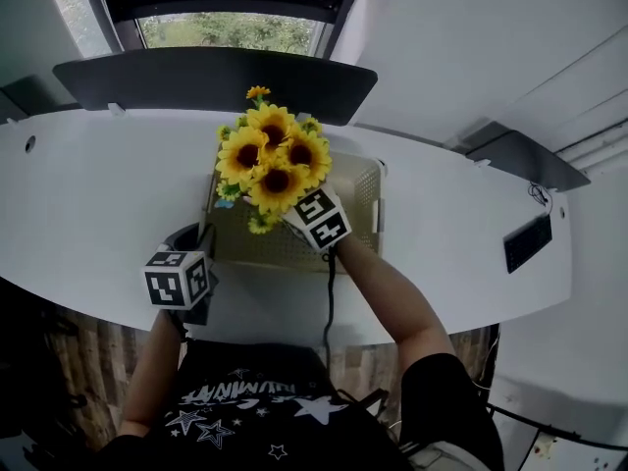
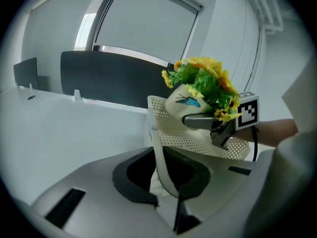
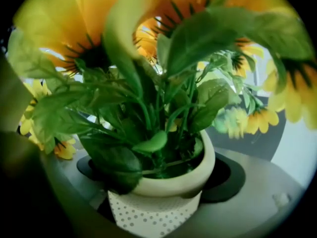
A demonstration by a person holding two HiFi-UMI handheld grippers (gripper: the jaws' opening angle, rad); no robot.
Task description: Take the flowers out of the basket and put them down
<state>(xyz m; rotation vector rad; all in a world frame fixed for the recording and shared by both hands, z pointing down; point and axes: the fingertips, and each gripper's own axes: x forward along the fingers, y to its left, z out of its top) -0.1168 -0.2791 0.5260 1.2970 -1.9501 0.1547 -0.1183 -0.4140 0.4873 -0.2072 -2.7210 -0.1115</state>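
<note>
A bunch of yellow sunflowers (image 1: pixel 273 160) with green leaves stands in a cream pot (image 3: pixel 173 182) that has a blue butterfly on its side (image 2: pixel 188 101). My right gripper (image 1: pixel 291 216) is shut on the pot, one jaw on each side of it, and holds it above the cream perforated basket (image 1: pixel 365 196). The flowers (image 3: pixel 163 48) fill the right gripper view, and a dotted piece of basket wall (image 3: pixel 148 213) shows under the pot. My left gripper (image 2: pixel 166 171) is shut on the basket's near left wall (image 2: pixel 159 148), at the basket's left side (image 1: pixel 202 243).
The basket sits on a white curved table (image 1: pixel 98 194). A dark panel (image 1: pixel 196 72) stands along the table's far edge under a window. A dark flat device (image 1: pixel 527 241) lies at the right end. A black cable (image 1: pixel 330 302) hangs from the right gripper.
</note>
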